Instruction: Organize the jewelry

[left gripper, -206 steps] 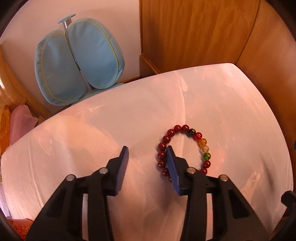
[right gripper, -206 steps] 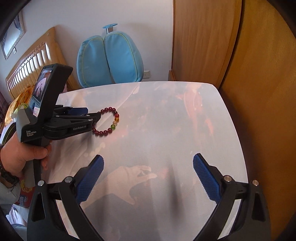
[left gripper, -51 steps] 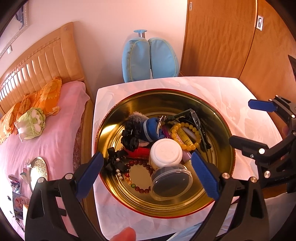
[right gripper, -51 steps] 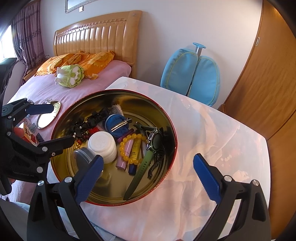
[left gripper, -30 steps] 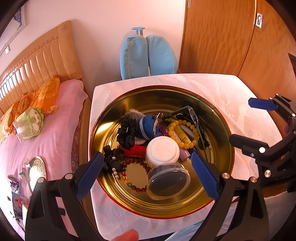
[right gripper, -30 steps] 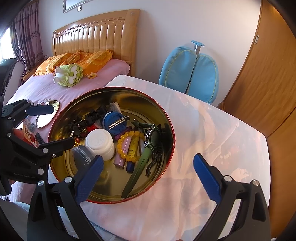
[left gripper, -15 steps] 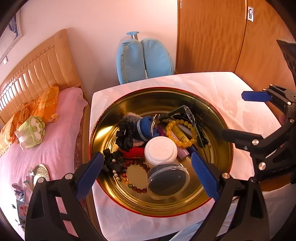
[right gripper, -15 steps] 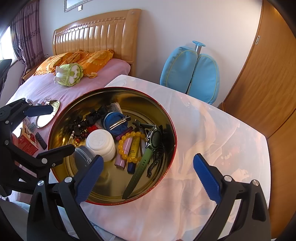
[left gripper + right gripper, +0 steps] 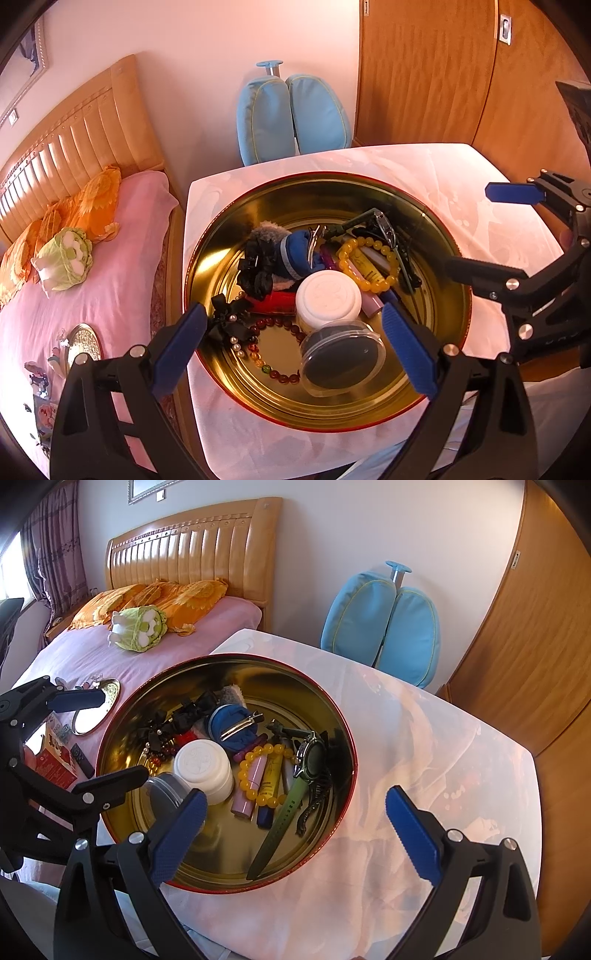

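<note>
A round gold tin [image 9: 439, 373] [image 9: 334, 738] with a red rim sits on the white table. The dark red bead bracelet [image 9: 273, 325] lies in it near the front left, next to a black bow. A yellow bead bracelet [image 9: 369, 264] [image 9: 258, 771], a green watch [image 9: 308, 764], a white jar [image 9: 328, 299] [image 9: 205, 766] and a clear tub [image 9: 341, 356] also lie inside. My left gripper [image 9: 295, 349] is open and empty, above the tin's near side. My right gripper [image 9: 295, 829] is open and empty, over the tin's right rim.
A bed [image 9: 92, 266] with orange pillows and a green plush toy [image 9: 138, 627] stands left of the table. A blue chair back [image 9: 291, 114] [image 9: 384, 622] is behind the table. Wooden wardrobe doors [image 9: 461, 74] stand at the right. A small gold lid [image 9: 96, 710] lies on the bed.
Earlier my left gripper stood around the red bracelet on the bare table. Now the bracelet lies in the tin. In the last second both grippers shifted only slightly, staying open.
</note>
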A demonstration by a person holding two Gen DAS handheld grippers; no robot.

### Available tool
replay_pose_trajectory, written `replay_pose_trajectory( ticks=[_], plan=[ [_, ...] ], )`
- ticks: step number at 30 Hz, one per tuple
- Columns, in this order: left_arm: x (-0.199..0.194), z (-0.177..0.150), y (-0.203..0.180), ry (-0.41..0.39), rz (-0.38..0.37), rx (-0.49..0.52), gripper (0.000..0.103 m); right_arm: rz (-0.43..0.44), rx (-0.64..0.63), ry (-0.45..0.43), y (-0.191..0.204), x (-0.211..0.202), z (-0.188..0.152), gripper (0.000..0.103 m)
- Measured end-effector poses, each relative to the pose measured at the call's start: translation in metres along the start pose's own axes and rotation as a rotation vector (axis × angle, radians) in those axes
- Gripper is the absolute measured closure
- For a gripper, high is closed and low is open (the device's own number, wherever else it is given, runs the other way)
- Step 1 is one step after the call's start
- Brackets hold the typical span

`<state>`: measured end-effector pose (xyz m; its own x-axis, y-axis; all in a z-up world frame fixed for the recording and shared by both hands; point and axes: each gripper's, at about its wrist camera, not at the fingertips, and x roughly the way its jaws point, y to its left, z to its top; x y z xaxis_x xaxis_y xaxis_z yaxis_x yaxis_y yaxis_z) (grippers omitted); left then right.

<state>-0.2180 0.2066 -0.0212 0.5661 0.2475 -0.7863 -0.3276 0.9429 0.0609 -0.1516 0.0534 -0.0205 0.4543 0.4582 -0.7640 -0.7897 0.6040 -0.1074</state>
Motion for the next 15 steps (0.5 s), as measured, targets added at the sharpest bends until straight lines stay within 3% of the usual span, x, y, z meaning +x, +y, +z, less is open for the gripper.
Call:
replay_pose_trajectory(
  ticks=[15],
  plan=[
    [-0.001,0.002,0.022,-0.010,-0.030,-0.103,0.010,0.014,-0.044,-0.013,0.013,0.005,0.014,0.005]
  ],
)
